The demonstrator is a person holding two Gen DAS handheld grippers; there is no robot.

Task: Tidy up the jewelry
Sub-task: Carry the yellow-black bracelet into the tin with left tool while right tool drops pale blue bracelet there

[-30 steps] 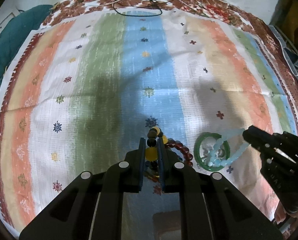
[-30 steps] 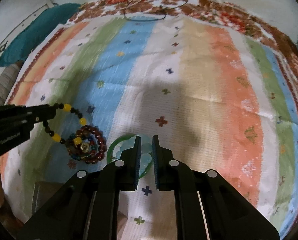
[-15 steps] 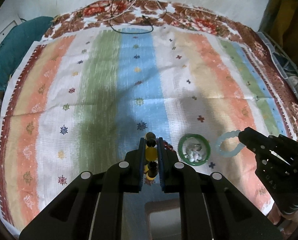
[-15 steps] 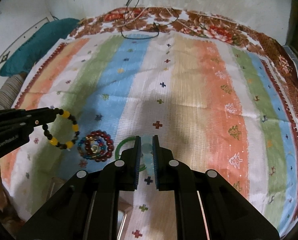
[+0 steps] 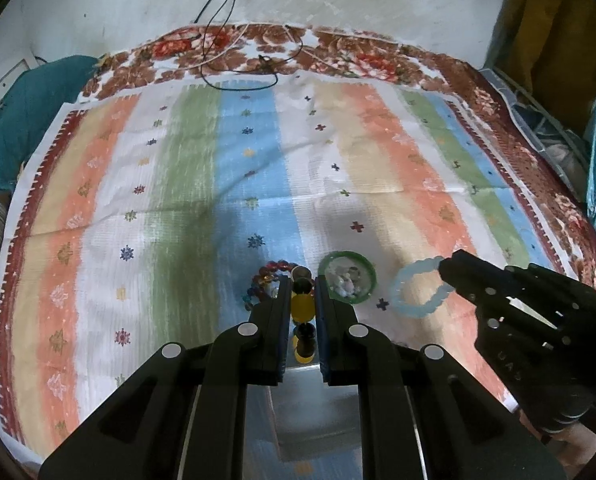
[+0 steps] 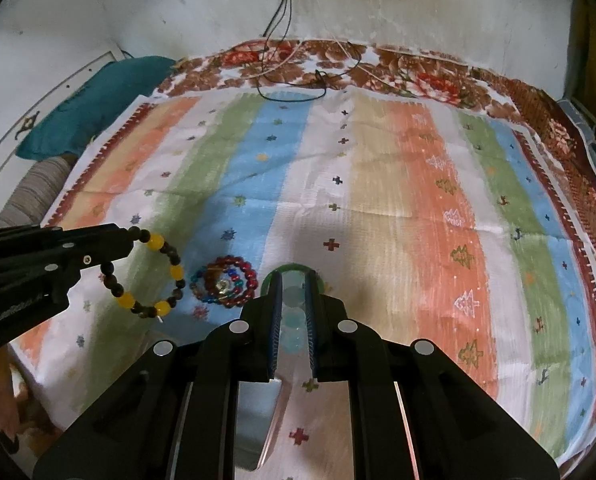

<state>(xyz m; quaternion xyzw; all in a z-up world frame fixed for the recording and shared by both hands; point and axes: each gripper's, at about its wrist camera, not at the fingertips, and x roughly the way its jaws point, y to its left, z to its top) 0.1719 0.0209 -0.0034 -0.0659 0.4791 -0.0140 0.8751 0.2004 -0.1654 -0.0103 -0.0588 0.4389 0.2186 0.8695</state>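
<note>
Left gripper [image 5: 302, 292] clamped on a yellow-and-dark bead bracelet [image 6: 153, 276], held above the striped cloth [image 5: 185, 184] left of the green bangle [image 5: 348, 282]. Right gripper [image 6: 293, 292] pinched on a pale blue bracelet [image 5: 416, 292], raised right of the bangle. Red bead bracelet [image 6: 227, 280] lying just left of the bangle.

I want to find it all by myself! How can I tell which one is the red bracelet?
Look at the striped cloth and follow its blue stripe toward the near edge. There a pile of bracelets lies flat, left of the green bangle. The red bracelet is the ring of shiny dark red beads around the blue ones; nothing is holding it.
</note>
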